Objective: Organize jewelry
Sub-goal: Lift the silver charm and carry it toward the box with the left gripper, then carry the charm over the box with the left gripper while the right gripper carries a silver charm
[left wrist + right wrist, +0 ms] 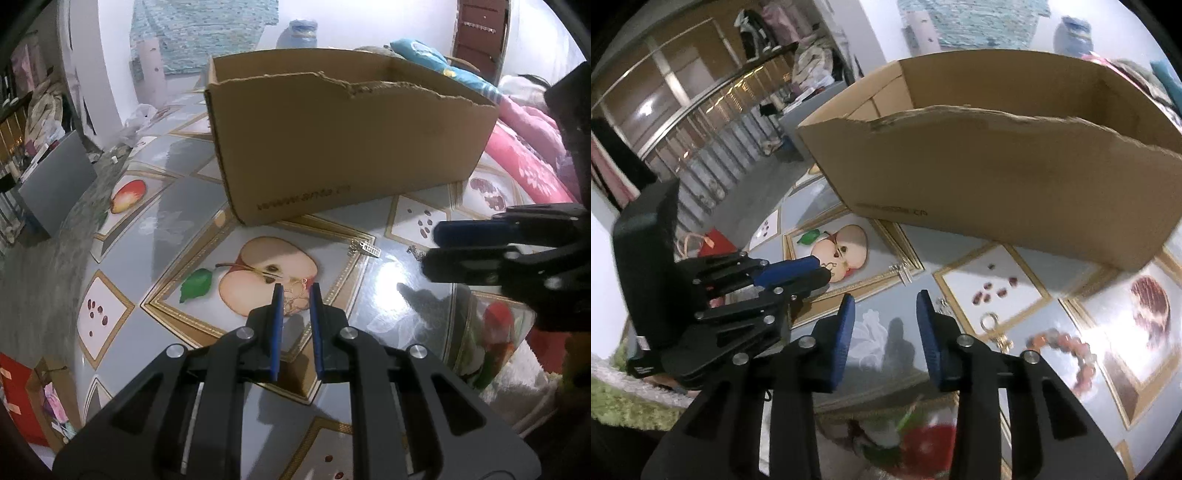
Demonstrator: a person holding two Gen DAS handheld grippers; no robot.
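Downward-tilted, left tongs [296,291] pinch a gold chain [295,300]; right tongs [885,300] hover spread, empty.

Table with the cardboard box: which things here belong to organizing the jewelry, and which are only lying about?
Belongs to the job:
- gold chain between the left tool tips
- silver earring
- gold ring piece
- orange bead bracelet
- cardboard box
- right tool

Lying about:
- pink blanket
- red bag
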